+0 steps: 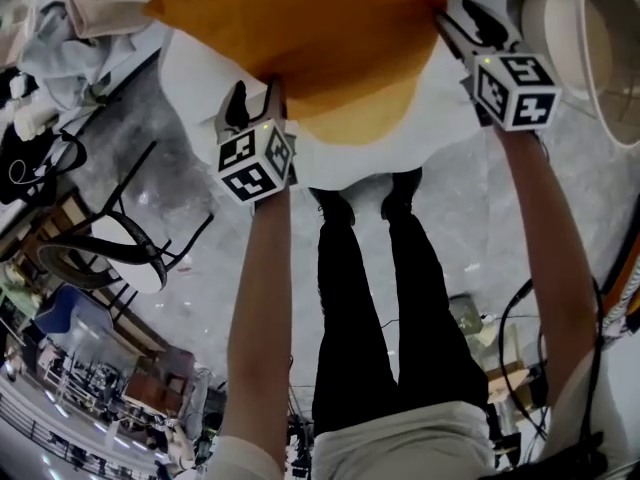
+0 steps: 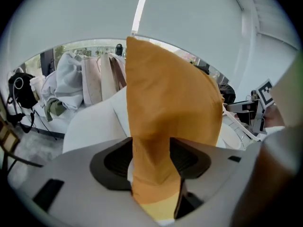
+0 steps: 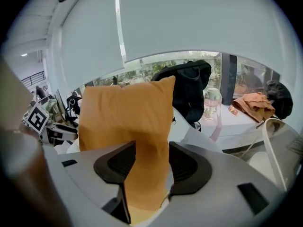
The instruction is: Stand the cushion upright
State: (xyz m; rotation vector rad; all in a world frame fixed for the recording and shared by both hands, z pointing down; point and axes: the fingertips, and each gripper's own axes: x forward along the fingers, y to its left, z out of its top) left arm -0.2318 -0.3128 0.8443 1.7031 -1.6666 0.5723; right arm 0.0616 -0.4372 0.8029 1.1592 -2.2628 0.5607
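Well, the orange cushion point(image 1: 320, 28) stands on edge on the white seat point(image 1: 200, 68), with the left gripper point(image 1: 253, 96) and right gripper point(image 1: 468, 23) parted loosely round its corners (barely any hold); unsupported, it may flop over.

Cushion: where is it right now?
The cushion is top centre in the head view, upright on a white surface, its lower corners between the jaws of the left gripper at left and the right gripper at right.

Orange cushion point(image 1: 300, 28), white seat point(image 1: 190, 78), black trousers point(image 1: 350, 298), grey marbled floor point(image 1: 200, 268)
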